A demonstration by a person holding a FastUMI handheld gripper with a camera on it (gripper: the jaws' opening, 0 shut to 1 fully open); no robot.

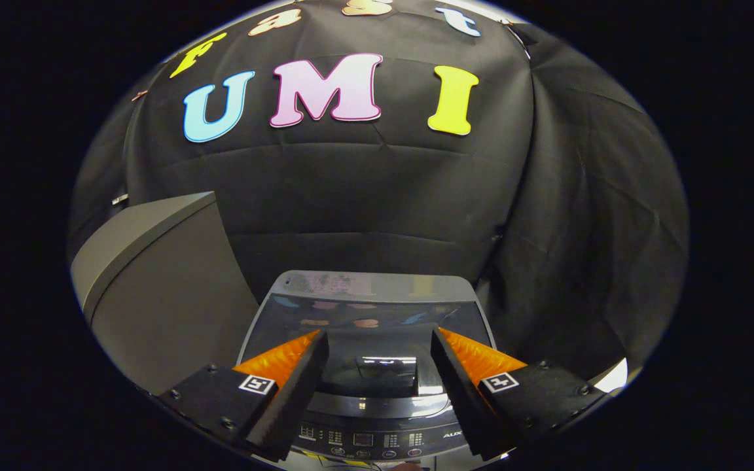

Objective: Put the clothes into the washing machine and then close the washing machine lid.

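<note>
While we're hovering over the washing machine (370,288), our gripper (377,340) has its 2 fingers spread wide with nothing between them, and they point across the lid toward the back of the machine. The lid (364,320) looks flat and down; its dark glass mirrors the booth, so we can't see into the tub at all. The control panel (370,441) is the strip closest to us, right under the finger bases, with the lid's front edge just beyond it.

As for the clothes, we can't spot any around the machine from here, so we honestly can't tell whether they're already inside or sitting somewhere else. A tall grey cabinet (154,288) stands right beside the washing machine, on our left.

What could go sideways from here, as we see it:
- If the clothes aren't inside yet, that lid has to come up first, and smooth glass gives the pads very little to grab. They could just slide off the front edge.
- Coming down too low near the front could mash the buttons on the control panel.
- Swinging left puts the finger into that cabinet.
- If the lid only looks shut and isn't seated, we'd call it done too early.
</note>
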